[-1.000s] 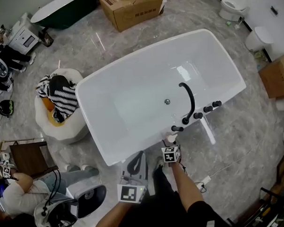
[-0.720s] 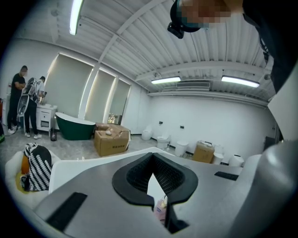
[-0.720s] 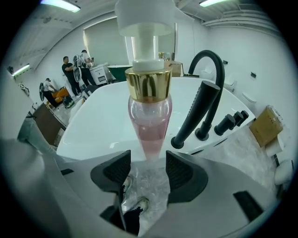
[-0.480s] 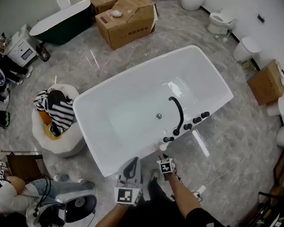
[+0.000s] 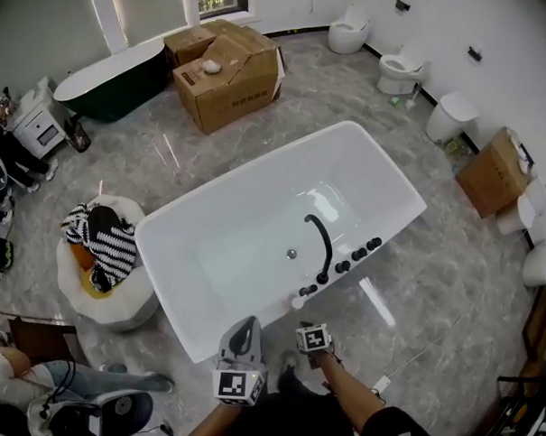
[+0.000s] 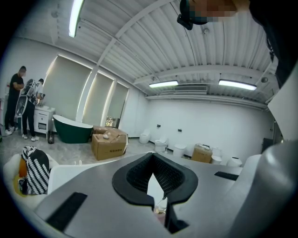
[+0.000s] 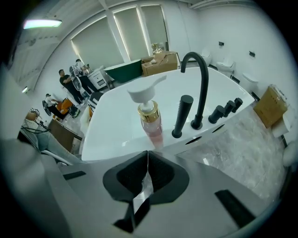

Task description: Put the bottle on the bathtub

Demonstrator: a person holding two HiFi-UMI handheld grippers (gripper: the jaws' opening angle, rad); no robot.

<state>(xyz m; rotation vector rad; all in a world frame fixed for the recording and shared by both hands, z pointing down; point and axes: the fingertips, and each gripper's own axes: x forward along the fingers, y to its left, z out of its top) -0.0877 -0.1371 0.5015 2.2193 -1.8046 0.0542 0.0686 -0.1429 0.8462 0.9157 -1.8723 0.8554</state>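
A pink pump bottle (image 7: 151, 118) stands upright on the near rim of a white bathtub (image 5: 157, 245). It is just beyond the tips of the right gripper (image 7: 147, 157) and not touching them. A black faucet (image 7: 199, 79) and its row of knobs (image 7: 226, 110) lie ahead and to the right of that gripper, beside the bottle. The right gripper's jaws have just been closing and now meet with nothing between them. The bottle rests on the flat ledge under its own weight, so the placing looks done. The gripper tilts steeply down toward the ledge. The left gripper (image 6: 153, 179) sits to the other's left, also short of the tub, and points roughly level across it. Its jaws are drawn together on nothing. It appears idle, likely kept out of the way.
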